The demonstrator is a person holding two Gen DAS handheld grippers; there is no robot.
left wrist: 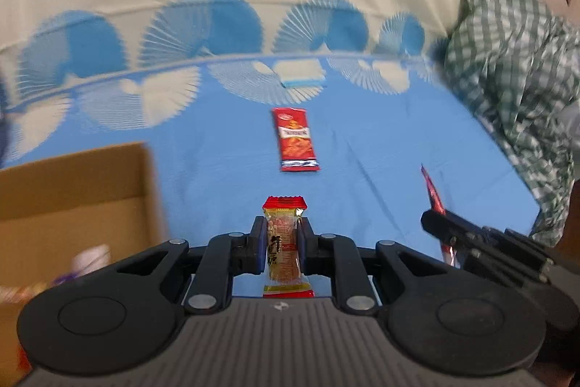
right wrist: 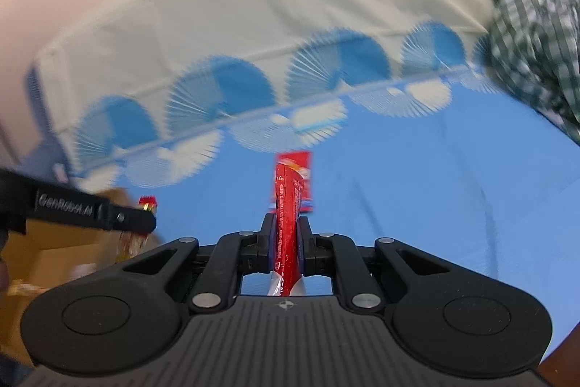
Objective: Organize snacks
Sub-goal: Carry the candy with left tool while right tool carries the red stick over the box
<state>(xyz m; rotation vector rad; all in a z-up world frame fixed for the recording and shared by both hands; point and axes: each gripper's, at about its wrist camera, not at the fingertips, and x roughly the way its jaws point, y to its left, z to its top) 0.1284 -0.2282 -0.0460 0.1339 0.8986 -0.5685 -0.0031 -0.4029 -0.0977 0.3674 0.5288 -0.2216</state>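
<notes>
- My left gripper (left wrist: 282, 243) has its two blue-padded jaws pressed on a small clear-wrapped peanut candy bar with red crimped ends (left wrist: 284, 242), which stands upright between them, its top end poking out past the fingertips.
- My right gripper (right wrist: 288, 242) is clamped as tight as it goes on a long, thin red foil snack packet (right wrist: 288, 227), held edge-on so that it rises straight toward twelve o'clock in its own camera.
- In the left wrist view the right gripper (left wrist: 440, 223) enters from about four o'clock, with its red packet (left wrist: 433, 193) sticking up from the fingertips.
- In the right wrist view the left gripper (right wrist: 145, 222) comes in from nine o'clock, and the candy bar's red top (right wrist: 148, 203) shows just above its tip.
- A flat red-orange rectangular snack packet (left wrist: 296, 139) lies on the blue bedsheet with white fan patterns (left wrist: 362, 151) at twelve o'clock from my left gripper, well apart from it.
- Farther off on that same line sits a small white-and-blue pack (left wrist: 302, 73), too blurred to name.
- An open brown cardboard box (left wrist: 83, 191) sits at about nine o'clock in the left view, with some blurred wrappers (left wrist: 90, 260) inside.
- A crumpled green-and-white checked cloth (left wrist: 514, 89) is heaped at two o'clock on the bed's edge.
</notes>
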